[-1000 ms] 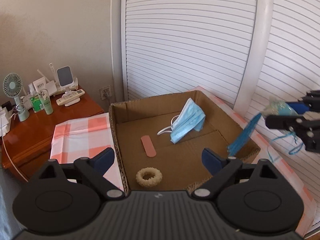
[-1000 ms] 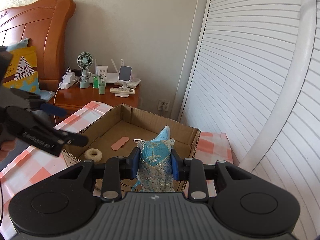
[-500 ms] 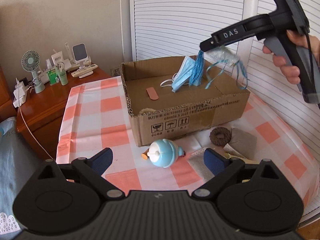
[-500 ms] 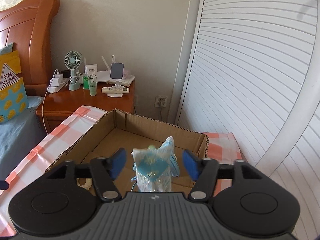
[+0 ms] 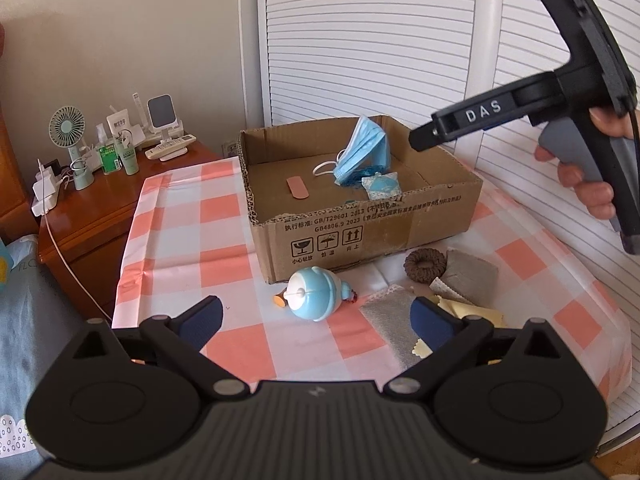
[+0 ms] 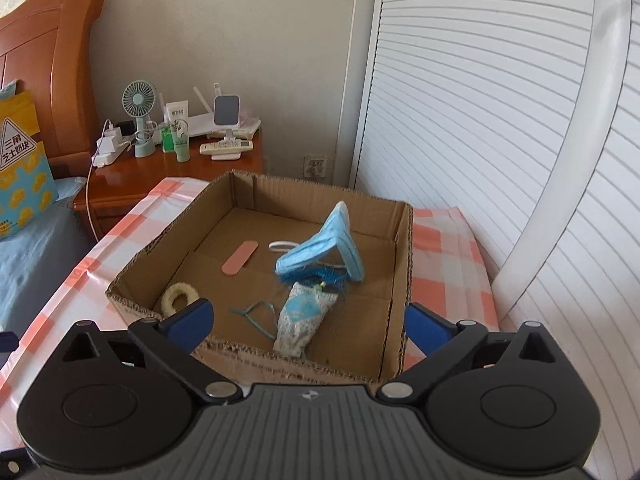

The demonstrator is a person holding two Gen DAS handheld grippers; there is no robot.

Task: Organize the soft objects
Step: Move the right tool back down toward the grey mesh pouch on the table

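Checked cloth (image 5: 224, 216) carries the box (image 5: 360, 224); the sachet (image 6: 302, 314), clamped a second ago, now lies inside beside the mask (image 6: 320, 250). Right gripper (image 6: 306, 320) gapes wide above; left gripper (image 5: 316, 316) wide, empty.

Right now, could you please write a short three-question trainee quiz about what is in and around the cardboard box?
1. True or false: the blue pleated face mask lies inside the brown cardboard box.
2. Which rests on the checked cloth outside the box? A) pink oblong strip B) brown ring-shaped scrunchie C) cream fuzzy ring
3. Fill in: the right gripper stands ___ above the patterned blue sachet.

Key: 1 true; 2 B; 3 open.
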